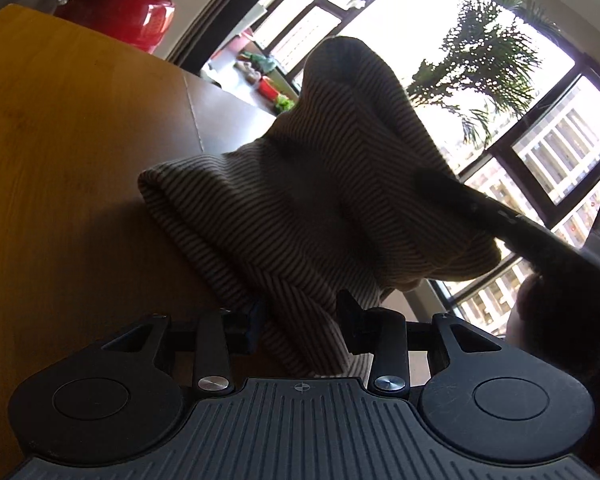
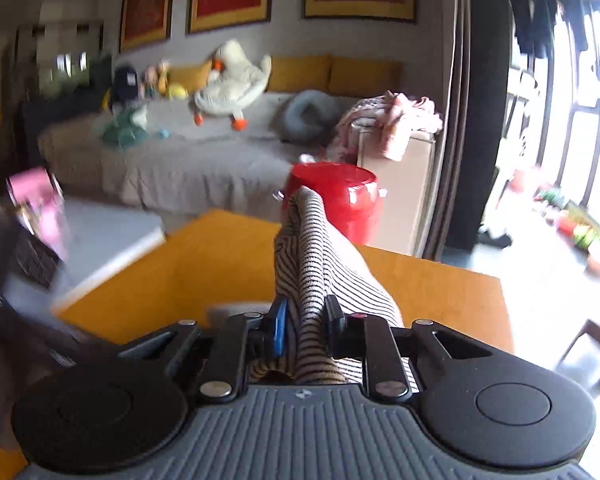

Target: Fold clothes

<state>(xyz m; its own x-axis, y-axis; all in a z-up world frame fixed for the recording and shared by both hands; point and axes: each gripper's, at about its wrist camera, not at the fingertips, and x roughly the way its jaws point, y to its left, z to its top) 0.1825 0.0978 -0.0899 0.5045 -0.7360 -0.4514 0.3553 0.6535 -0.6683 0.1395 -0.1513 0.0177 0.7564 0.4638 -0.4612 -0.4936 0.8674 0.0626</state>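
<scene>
A finely striped beige-and-dark garment (image 1: 300,184) is bunched up above the wooden table (image 1: 60,160). In the left wrist view a fold of it runs down between the fingers of my left gripper (image 1: 300,316), which is shut on it. From the right, a dark finger (image 1: 500,220) of the other gripper reaches into the same bundle. In the right wrist view my right gripper (image 2: 306,316) is shut on a narrow ridge of the striped garment (image 2: 312,248). That ridge rises away from the jaws over the table (image 2: 440,288).
A shiny red bucket (image 2: 340,196) stands just past the table's far edge, also in the left wrist view (image 1: 120,4). Behind it is a grey sofa (image 2: 160,160) with plush toys. Tall windows (image 1: 520,120) and a potted palm (image 1: 488,52) lie beyond the left gripper.
</scene>
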